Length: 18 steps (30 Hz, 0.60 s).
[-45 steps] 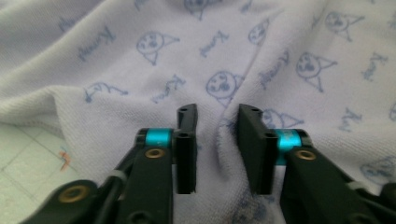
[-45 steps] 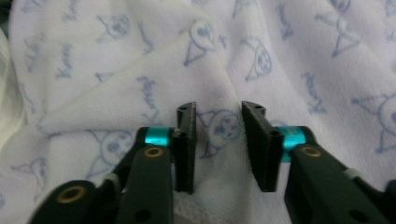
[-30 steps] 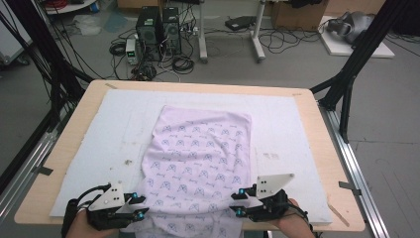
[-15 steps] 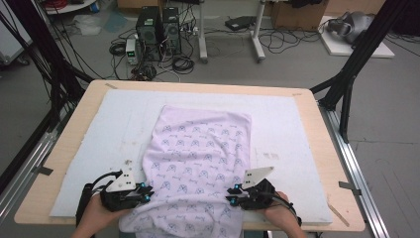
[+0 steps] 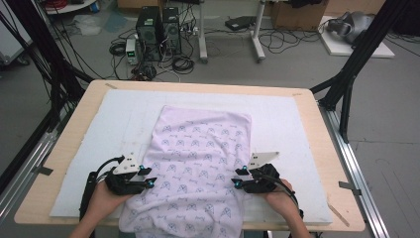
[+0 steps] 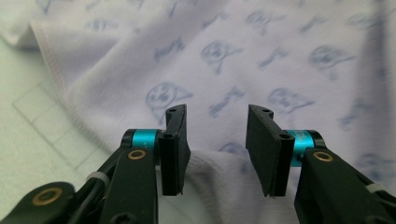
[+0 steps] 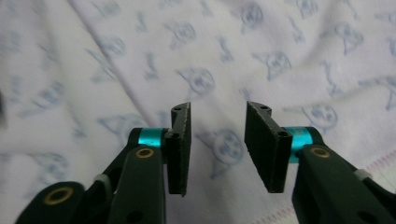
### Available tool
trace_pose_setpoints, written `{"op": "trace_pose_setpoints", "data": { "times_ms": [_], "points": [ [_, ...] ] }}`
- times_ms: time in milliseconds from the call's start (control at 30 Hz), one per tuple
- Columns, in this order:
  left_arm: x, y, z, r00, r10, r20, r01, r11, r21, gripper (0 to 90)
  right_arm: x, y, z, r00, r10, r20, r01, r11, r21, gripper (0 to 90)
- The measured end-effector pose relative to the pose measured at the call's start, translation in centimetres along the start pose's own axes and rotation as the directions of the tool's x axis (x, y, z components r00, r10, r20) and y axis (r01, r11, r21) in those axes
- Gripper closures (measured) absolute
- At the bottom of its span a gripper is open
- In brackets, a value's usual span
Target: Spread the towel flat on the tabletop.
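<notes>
A pale lilac cloth (image 5: 200,158) with a small blue print lies spread lengthwise on the white mat (image 5: 287,129); its near end reaches the table's front edge. My left gripper (image 5: 148,177) rests at the cloth's left edge, my right gripper (image 5: 238,177) at its right edge, both pointing inward. In the left gripper view the left gripper (image 6: 215,116) is open over the cloth (image 6: 261,56), with a low fold lying loose between its jaws. The right gripper (image 7: 217,112) is open above flat cloth (image 7: 233,46). Both pairs of jaws have just been opening; neither pinches the fabric.
The mat covers most of a wooden table (image 5: 317,114) framed by black struts (image 5: 346,84). Bare mat lies left and right of the cloth. Beyond the table, computers (image 5: 158,29) and cables sit on the floor.
Both hands have moved away from the table's front edge, up along the cloth's two sides. The cloth itself lies much as before.
</notes>
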State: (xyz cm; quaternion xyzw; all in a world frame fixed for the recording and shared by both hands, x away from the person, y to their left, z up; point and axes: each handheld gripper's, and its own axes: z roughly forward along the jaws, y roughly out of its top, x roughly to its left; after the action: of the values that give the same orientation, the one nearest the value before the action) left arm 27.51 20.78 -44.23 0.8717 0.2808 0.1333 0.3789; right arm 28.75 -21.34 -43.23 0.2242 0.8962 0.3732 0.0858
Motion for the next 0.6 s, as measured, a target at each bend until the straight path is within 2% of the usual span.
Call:
{"op": "trace_pose_setpoints", "data": {
  "times_ms": [33, 67, 100, 133, 167, 200, 267, 333, 433, 533, 600],
  "points": [
    [0.1, 0.0, 0.0, 0.9999, 0.000, 0.013, 0.000, 0.9999, -0.015, 61.9, 0.0, 0.0, 0.4, 0.9999, -0.009, 0.010, 0.009, 1.000, 0.030, 60.4],
    [0.1, 0.0, 0.1, 0.9997, -0.002, 0.023, 0.003, 0.9998, -0.019, 68.5, 0.0, -0.1, 0.8, 0.9997, -0.022, 0.013, 0.021, 0.998, 0.053, 62.5],
    [0.2, 0.0, 0.1, 0.9989, 0.004, 0.046, -0.003, 0.9999, -0.016, 76.9, -0.1, 0.0, 0.9, 0.9999, -0.011, -0.005, 0.012, 0.999, 0.040, 67.5],
    [0.2, 0.2, 0.2, 0.9990, 0.007, 0.045, -0.006, 0.9999, -0.013, 83.9, -0.2, 0.1, 0.9, 0.9998, -0.013, -0.012, 0.013, 0.999, 0.042, 77.2],
    [0.2, 0.3, 0.2, 0.9990, 0.008, 0.043, -0.007, 0.9999, -0.010, 85.4, -0.3, 0.3, 0.9, 0.9995, -0.021, -0.023, 0.022, 0.998, 0.053, 86.5],
    [0.3, 0.4, 0.2, 0.9990, 0.007, 0.043, -0.006, 0.9999, -0.008, 86.1, -0.3, 0.6, 1.0, 0.9991, -0.042, -0.006, 0.043, 0.997, 0.068, 87.1],
    [0.6, 0.6, 0.1, 1.0000, 0.002, 0.008, -0.002, 0.9997, -0.023, 86.5, -0.5, 1.3, 1.2, 0.9969, -0.069, 0.038, 0.066, 0.994, 0.083, 87.9],
    [1.1, 0.9, -0.1, 0.9995, -0.025, -0.017, 0.024, 0.9982, -0.055, 86.7, -1.1, 2.1, 1.2, 0.9958, -0.059, 0.071, 0.053, 0.996, 0.075, 87.9],
    [2.1, 1.3, -0.4, 0.9957, -0.059, -0.071, 0.053, 0.9947, -0.088, 86.6, -2.1, 3.2, 1.1, 0.9913, -0.074, 0.109, 0.066, 0.995, 0.069, 87.9],
    [2.9, 1.5, 0.1, 0.9885, -0.072, -0.133, 0.061, 0.9943, -0.088, 86.5, -3.2, 3.7, 1.3, 0.9883, -0.063, 0.139, 0.056, 0.997, 0.054, 87.8],
    [3.3, 1.5, 0.7, 0.9875, -0.084, -0.133, 0.075, 0.9948, -0.068, 86.0, -3.9, 3.6, 1.8, 0.9882, -0.045, 0.147, 0.036, 0.998, 0.058, 87.4]
  ]
}}
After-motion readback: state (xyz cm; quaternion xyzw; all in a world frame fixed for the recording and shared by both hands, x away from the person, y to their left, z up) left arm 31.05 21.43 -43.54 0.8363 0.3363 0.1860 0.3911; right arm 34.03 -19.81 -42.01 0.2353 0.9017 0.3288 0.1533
